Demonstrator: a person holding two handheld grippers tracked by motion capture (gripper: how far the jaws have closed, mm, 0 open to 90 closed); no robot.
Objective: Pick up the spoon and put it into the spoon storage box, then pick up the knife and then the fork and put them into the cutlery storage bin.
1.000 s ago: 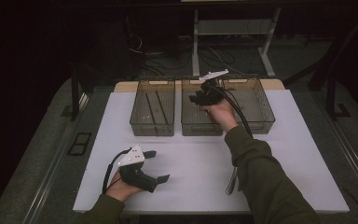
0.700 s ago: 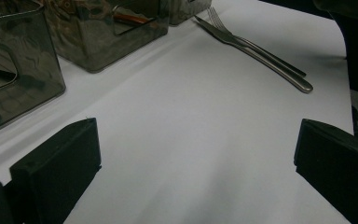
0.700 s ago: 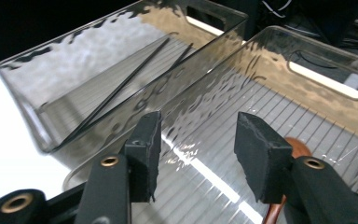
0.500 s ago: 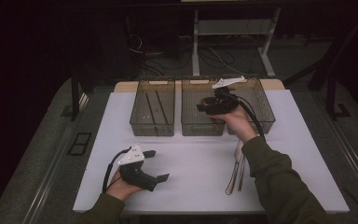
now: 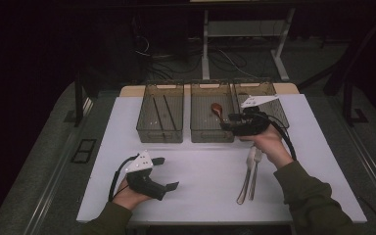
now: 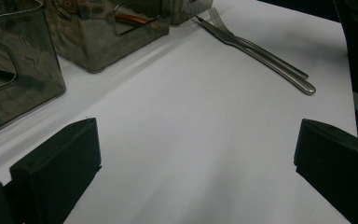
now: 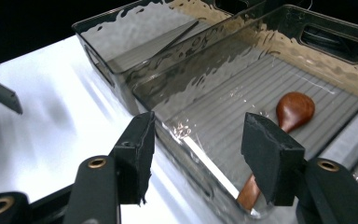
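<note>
A brown wooden spoon is lying in the middle bin of three clear bins on the white table. Two dark sticks are lying in the left bin. A fork and knife are lying on the table near the right gripper, whose jaws are hanging wide apart over the middle bin's front edge, holding nothing. The left gripper is resting low, also spread wide with nothing in it.

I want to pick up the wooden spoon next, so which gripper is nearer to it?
Right. The right gripper hovers at the middle clear plastic bin's front edge, just over the brown wooden spoon. The left gripper rests far off, near the table's front-left.
</note>
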